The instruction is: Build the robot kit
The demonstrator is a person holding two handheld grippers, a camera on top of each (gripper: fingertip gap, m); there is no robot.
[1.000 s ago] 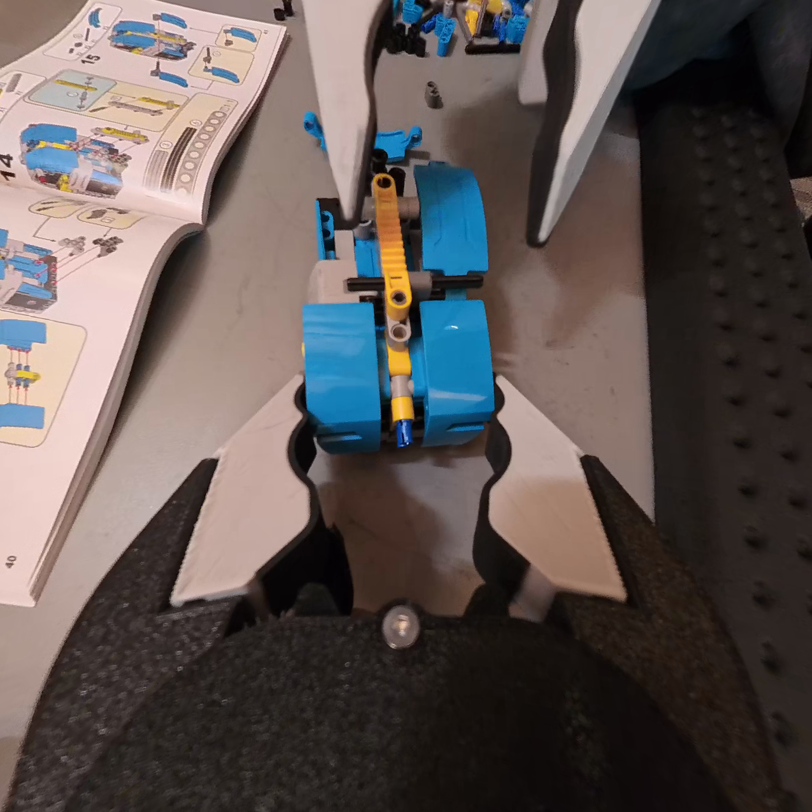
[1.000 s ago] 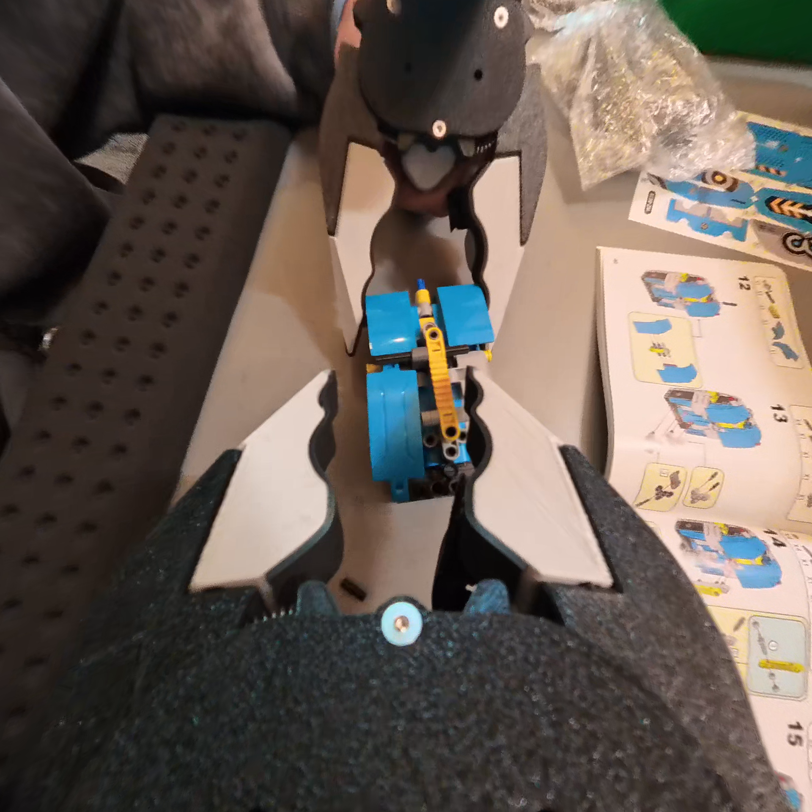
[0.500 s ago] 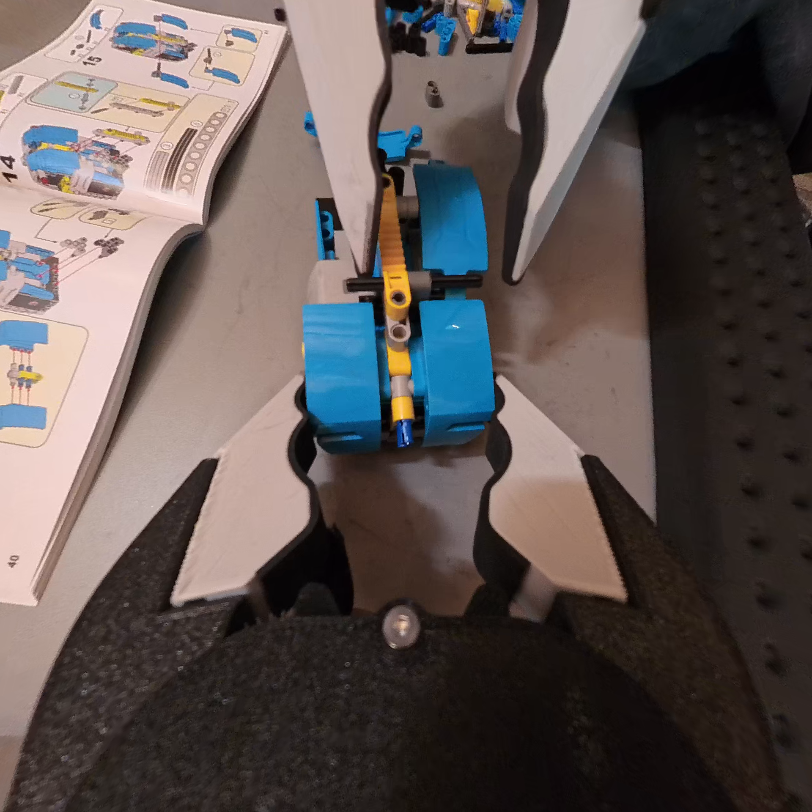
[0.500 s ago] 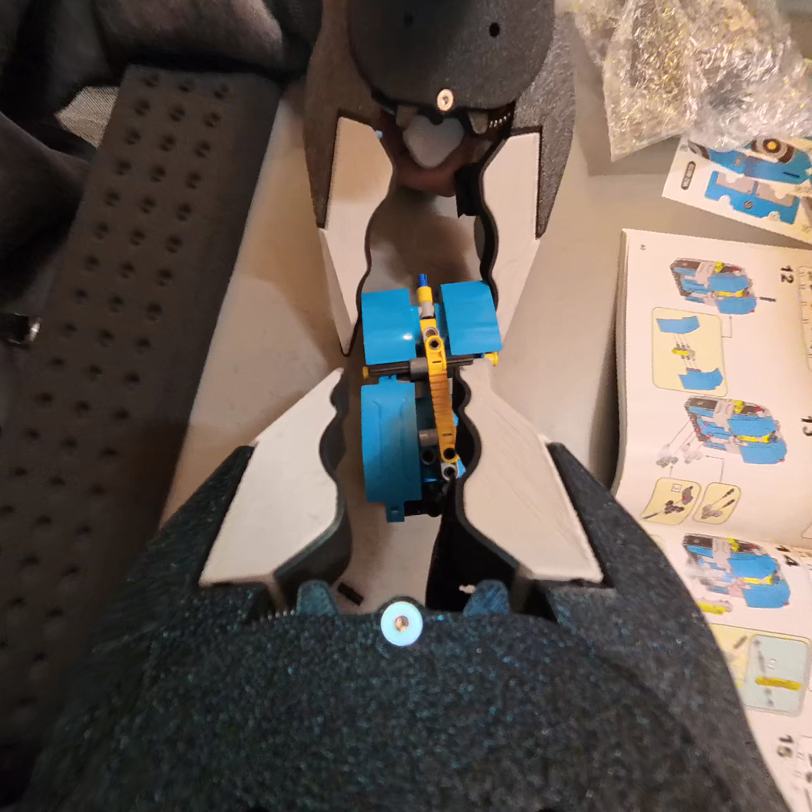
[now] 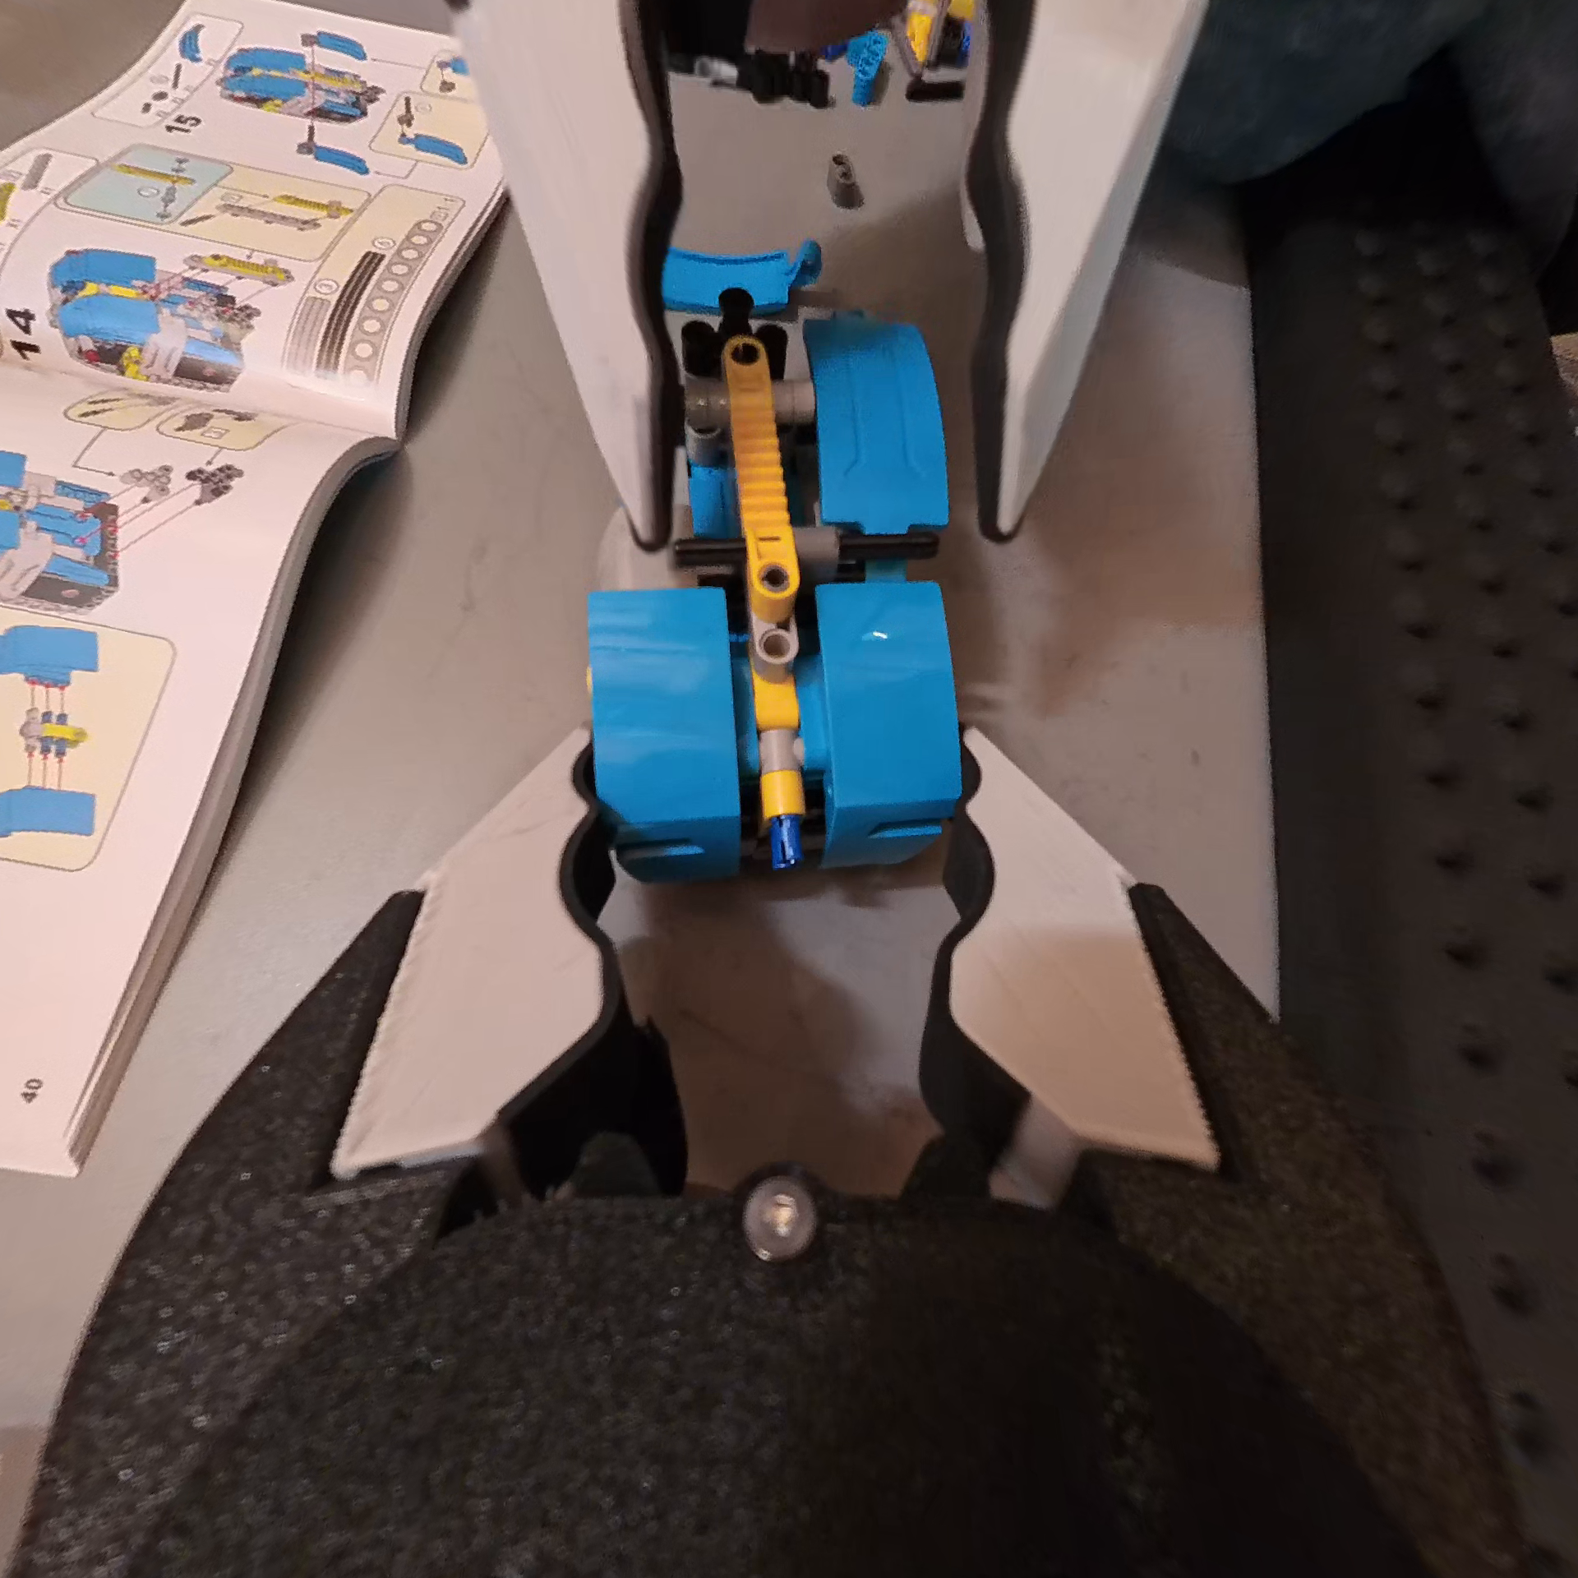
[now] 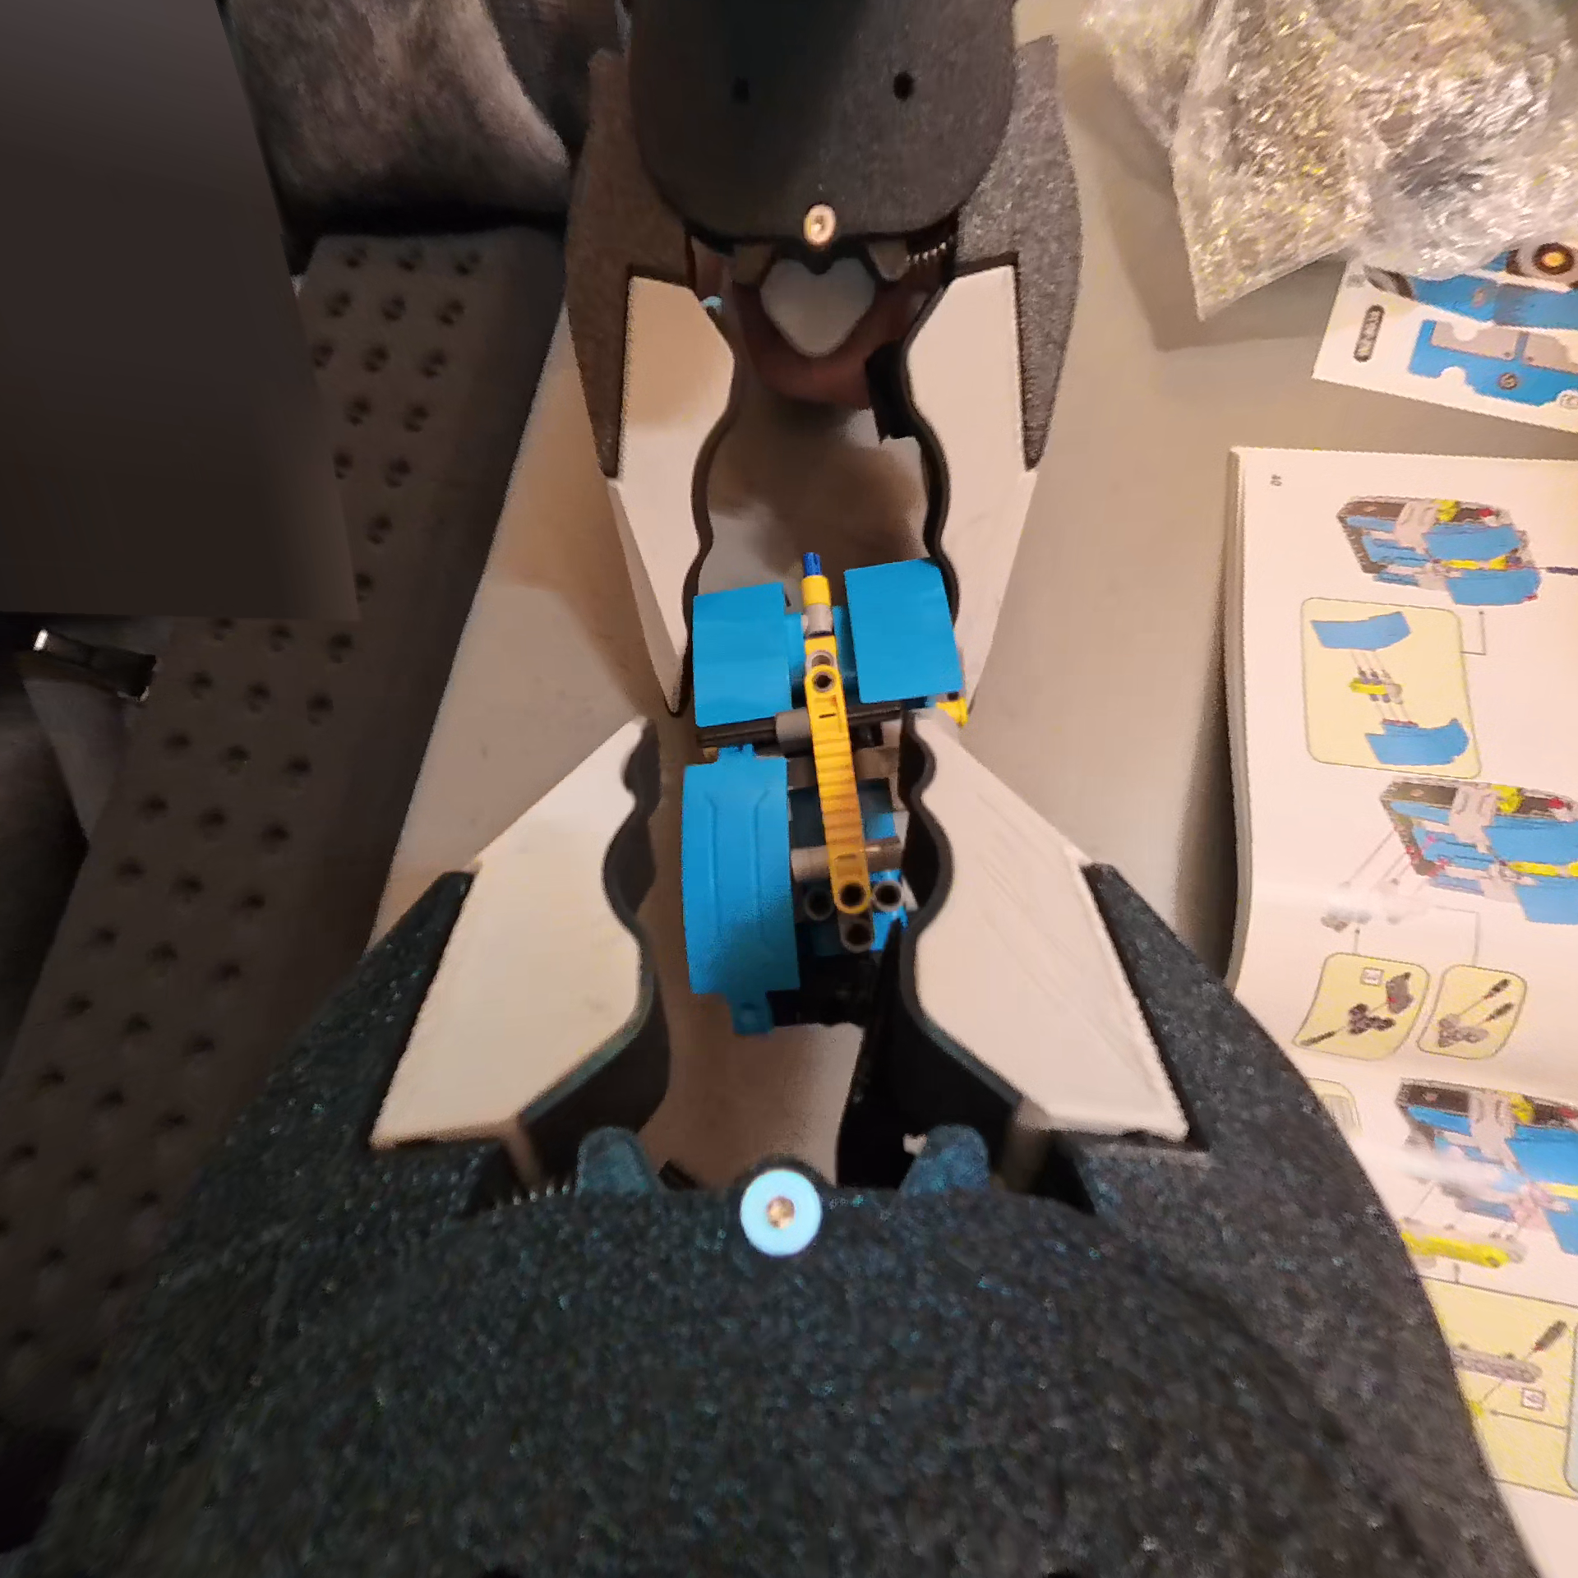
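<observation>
Your left gripper (image 5: 773,751) sits at the near end of the blue brick model (image 5: 768,649), which rests on the grey bench (image 5: 427,683). Its jaws are clamped on the model's two near blue curved panels, one fingertip pressed to each outer side. A yellow toothed beam (image 5: 756,461) runs along the top of the model from near to far, and a black axle (image 5: 807,546) crosses under it at mid-length.

Your right gripper (image 6: 773,734) faces the left one from the opposite end, the model between them. Its jaws stand apart and straddle the far half of the model: in the left wrist view one finger (image 5: 598,341) lies against the model's left side, while the other stands just clear of the single blue panel on the right. In the right wrist view the tips of the two grippers nearly meet at the axle.

A loose blue curved piece (image 5: 734,273) lies on the bench just beyond the model, between the right gripper's fingers. A small grey piece (image 5: 844,179) lies farther off, with a cluster of loose bricks (image 5: 820,68) beyond it. An open instruction booklet (image 5: 171,427) lies to the left of the model. In the right wrist view a crumpled clear plastic bag (image 6: 1366,111) and a sticker sheet (image 6: 1469,341) lie past the booklet. A dark perforated mat (image 5: 1434,768) borders the bench on the right.
</observation>
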